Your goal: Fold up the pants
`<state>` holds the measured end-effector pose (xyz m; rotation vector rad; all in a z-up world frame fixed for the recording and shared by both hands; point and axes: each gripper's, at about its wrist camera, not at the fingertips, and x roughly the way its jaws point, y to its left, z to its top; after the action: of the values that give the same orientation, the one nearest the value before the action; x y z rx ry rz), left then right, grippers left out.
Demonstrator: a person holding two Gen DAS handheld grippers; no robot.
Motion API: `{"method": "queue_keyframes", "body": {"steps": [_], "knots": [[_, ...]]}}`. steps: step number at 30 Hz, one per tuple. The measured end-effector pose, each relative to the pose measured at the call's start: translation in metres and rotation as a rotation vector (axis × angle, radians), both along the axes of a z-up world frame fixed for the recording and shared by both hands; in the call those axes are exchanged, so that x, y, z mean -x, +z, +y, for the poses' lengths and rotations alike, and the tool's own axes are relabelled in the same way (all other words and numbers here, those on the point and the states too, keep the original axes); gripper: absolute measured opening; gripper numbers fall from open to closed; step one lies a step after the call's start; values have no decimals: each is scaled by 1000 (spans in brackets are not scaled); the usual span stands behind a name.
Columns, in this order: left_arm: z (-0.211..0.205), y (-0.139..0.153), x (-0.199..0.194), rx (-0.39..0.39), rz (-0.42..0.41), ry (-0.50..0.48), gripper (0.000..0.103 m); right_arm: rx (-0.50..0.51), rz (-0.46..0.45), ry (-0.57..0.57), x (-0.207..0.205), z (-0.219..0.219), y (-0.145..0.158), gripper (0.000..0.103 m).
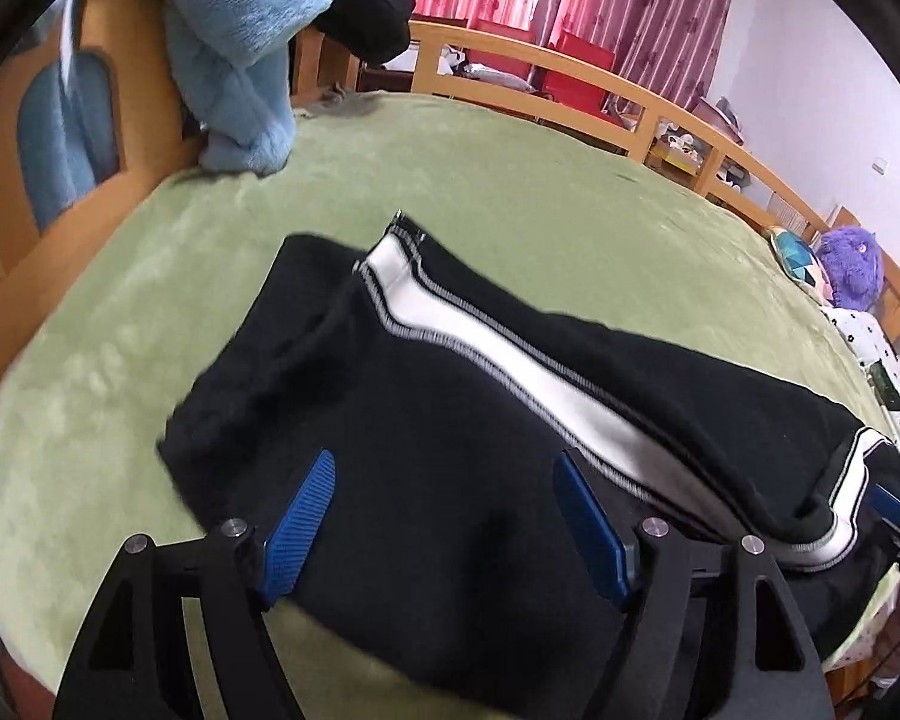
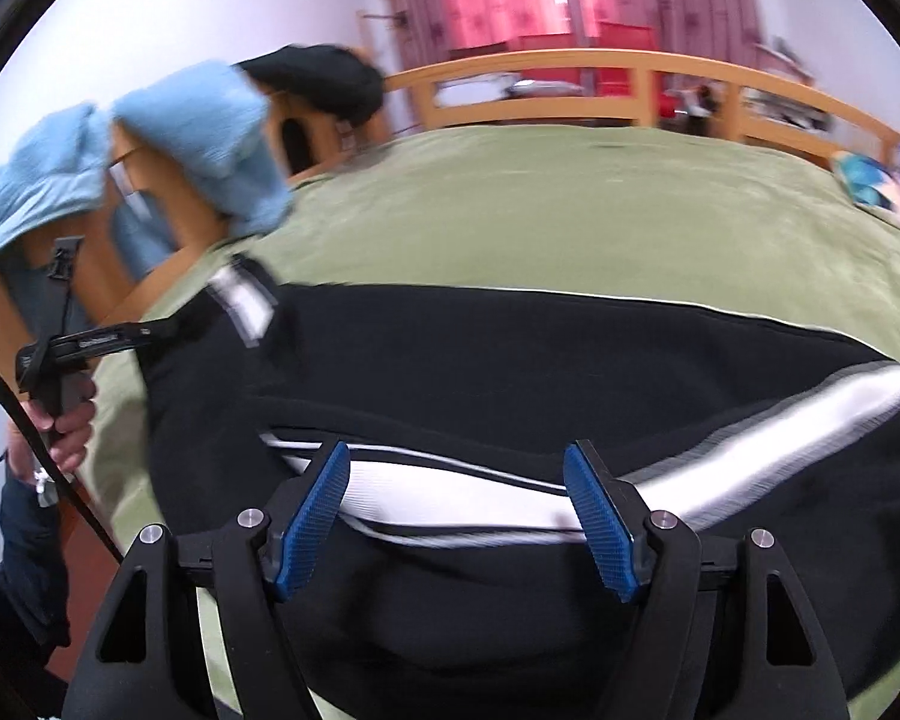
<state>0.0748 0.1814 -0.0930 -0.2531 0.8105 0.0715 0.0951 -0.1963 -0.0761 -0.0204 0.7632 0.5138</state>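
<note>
Black pants (image 1: 390, 372) with a white side stripe (image 1: 510, 360) lie folded over on the green bed cover (image 1: 510, 180). My left gripper (image 1: 444, 462) hovers just over the near part of the pants, its blue pads (image 1: 300, 522) wide apart and nothing pinched between them. In the right wrist view the same pants (image 2: 510, 360) stretch across the bed cover (image 2: 570, 198). My right gripper (image 2: 457, 450) stands open above the striped fold, with its pads (image 2: 600, 516) clear of the cloth. A hand (image 2: 66, 420) holds the left gripper's handle at the left edge.
A fluffy light blue garment (image 1: 240, 30) and a black garment (image 1: 366, 0) hang over the wooden bed frame (image 1: 6, 210) at the far left. A wooden rail (image 1: 660, 102) runs along the far side. A purple plush toy (image 1: 852, 264) sits at the right.
</note>
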Motion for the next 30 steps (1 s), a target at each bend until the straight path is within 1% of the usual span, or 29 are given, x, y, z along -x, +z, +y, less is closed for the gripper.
{"method": "queue_keyframes", "body": {"steps": [4, 5, 8, 9, 10, 11, 13, 15, 17, 19, 21, 23, 24, 26, 27, 28, 29, 30], "knots": [[8, -11, 14, -1, 30, 7, 74, 91, 7, 131, -10, 49, -12, 73], [11, -13, 18, -1, 37, 15, 74, 109, 20, 150, -13, 57, -16, 73], [22, -22, 24, 13, 59, 27, 74, 150, 103, 233, -31, 83, -34, 72], [26, -24, 26, 21, 60, 28, 74, 169, 104, 239, -36, 89, -39, 51], [28, -25, 28, 27, 61, 30, 74, 205, 106, 234, -41, 95, -42, 10], [32, -27, 30, 35, 59, 28, 74, 236, 111, 217, -48, 99, -42, 9], [37, -29, 31, 44, 50, 25, 74, 213, 59, 169, -59, 97, -28, 8], [40, -31, 29, 54, 46, 27, 74, 183, 12, 161, -72, 94, -8, 8], [44, -33, 26, 58, 45, 30, 74, 150, -39, 125, -88, 89, 16, 8], [50, -32, 25, 56, 36, 48, 74, 154, -86, 92, -109, 90, 33, 8], [57, -31, 24, 64, 23, 64, 74, 175, -105, 54, -129, 93, 35, 8], [62, -29, 22, 64, 18, 81, 74, 215, -55, 40, -152, 99, 20, 8], [63, -29, 21, 60, 17, 89, 74, 249, -6, 30, -165, 106, 0, 9], [66, -29, 18, 54, 15, 104, 74, 298, 76, 27, -178, 114, -32, 16], [68, -28, 16, 54, 13, 113, 74, 321, 148, 36, -184, 117, -52, 25], [69, -27, 13, 54, 6, 121, 74, 338, 207, 40, -186, 118, -66, 30], [71, -24, 10, 49, -6, 128, 74, 331, 222, 40, -184, 117, -70, 30], [72, -21, 7, 39, -20, 134, 74, 315, 205, 33, -179, 114, -67, 30]]}}
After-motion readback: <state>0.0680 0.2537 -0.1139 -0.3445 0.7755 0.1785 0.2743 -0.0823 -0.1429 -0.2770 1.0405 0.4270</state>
